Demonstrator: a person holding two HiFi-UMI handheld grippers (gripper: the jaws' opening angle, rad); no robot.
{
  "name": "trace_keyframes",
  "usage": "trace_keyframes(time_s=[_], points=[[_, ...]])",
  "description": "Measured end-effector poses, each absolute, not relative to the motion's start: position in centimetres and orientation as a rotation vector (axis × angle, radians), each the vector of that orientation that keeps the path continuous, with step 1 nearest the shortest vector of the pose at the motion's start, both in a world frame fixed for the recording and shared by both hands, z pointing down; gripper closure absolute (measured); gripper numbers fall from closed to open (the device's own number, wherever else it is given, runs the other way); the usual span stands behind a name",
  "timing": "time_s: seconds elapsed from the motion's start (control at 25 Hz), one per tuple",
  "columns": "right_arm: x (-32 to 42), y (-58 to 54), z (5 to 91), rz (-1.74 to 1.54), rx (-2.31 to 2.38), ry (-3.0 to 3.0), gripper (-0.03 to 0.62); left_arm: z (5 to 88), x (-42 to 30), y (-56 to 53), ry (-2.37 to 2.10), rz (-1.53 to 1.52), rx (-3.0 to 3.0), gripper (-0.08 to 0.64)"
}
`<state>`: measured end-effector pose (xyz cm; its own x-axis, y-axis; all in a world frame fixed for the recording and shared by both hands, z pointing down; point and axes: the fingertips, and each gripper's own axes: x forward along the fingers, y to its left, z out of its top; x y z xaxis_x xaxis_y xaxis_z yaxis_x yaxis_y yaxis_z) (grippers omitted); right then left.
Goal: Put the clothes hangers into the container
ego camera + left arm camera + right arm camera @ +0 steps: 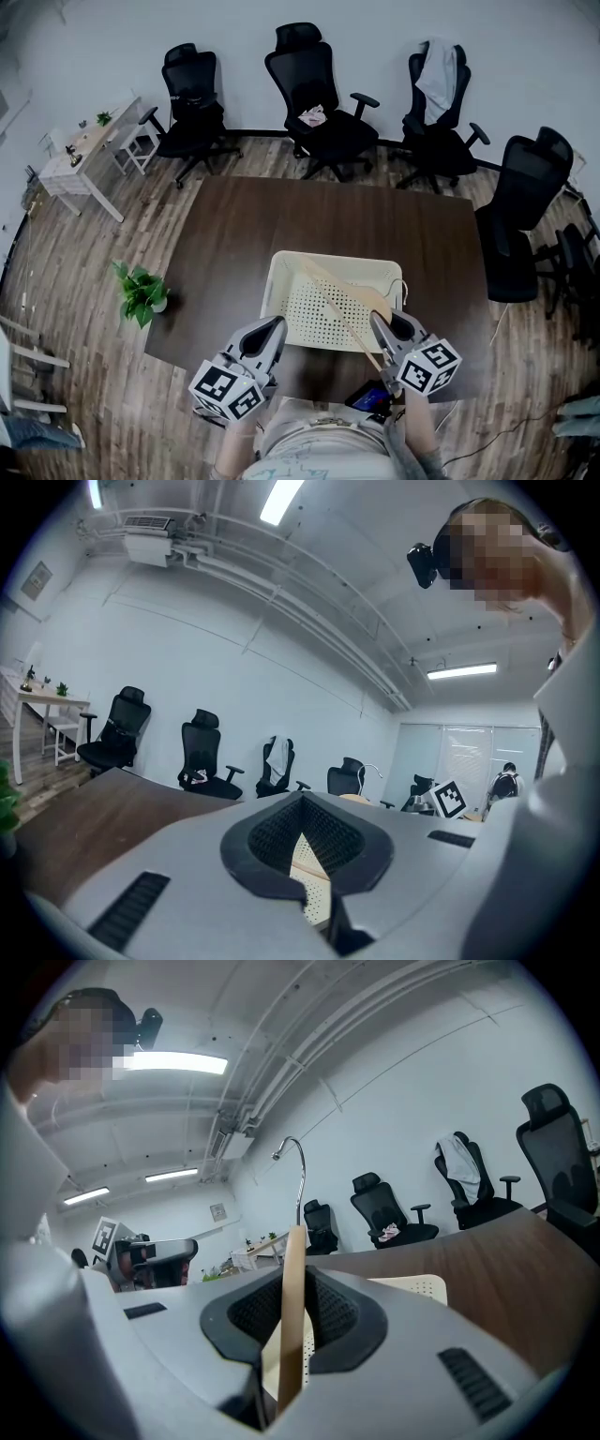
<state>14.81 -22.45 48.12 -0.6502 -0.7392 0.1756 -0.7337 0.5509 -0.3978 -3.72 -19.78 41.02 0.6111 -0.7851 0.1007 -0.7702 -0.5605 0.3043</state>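
1. A wood-plank floor (112, 244) carries a dark brown rectangular worktop (244, 244). A row of black office chairs (314, 94) stands beyond the worktop at 12 o'clock, a small potted green plant (141, 292) on the floor at 9 o'clock, and a small pale desk (84, 150) at 10 o'clock.
2. A cream perforated plastic basket (281, 267) stands on the worktop towards its 6 o'clock edge, directly ahead of both claws.
3. In the head view, a pale wooden clothes hanger (339, 305) lies slantwise over the basket. It runs from the basket's 11 o'clock part down to the right claw (380, 325) at the basket's 5 o'clock corner. Whether the hanger touches the basket's floor cannot be told.
4. In the right gripper view, the right claw (292, 1335) is narrow and holds the hanger: one wooden arm (292, 1307) stands edge-on between the two black ribbed pads, which press on it from both sides. The hanger's thin metal hook (299, 1171) rises beyond the wood towards 12 o'clock. The basket (417, 1288) shows just behind the claw at 3 o'clock.
5. The left claw (272, 328) hovers at the basket's 7 o'clock corner, apart from the hanger. In the left gripper view, the left claw (302, 810) is closed at its tips and empty, and a sliver of the basket (307, 888) shows through the wedge behind the tips.
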Motion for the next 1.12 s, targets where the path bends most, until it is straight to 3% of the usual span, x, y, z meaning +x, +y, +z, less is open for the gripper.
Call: trace_keyframes(time_s=[1.12], points=[[13.1,-25.0,51.9,-0.853,-1.289,2.9,0.531,41.9,-4.7,-20.0,-1.272,-0.062,2.495,0.549]])
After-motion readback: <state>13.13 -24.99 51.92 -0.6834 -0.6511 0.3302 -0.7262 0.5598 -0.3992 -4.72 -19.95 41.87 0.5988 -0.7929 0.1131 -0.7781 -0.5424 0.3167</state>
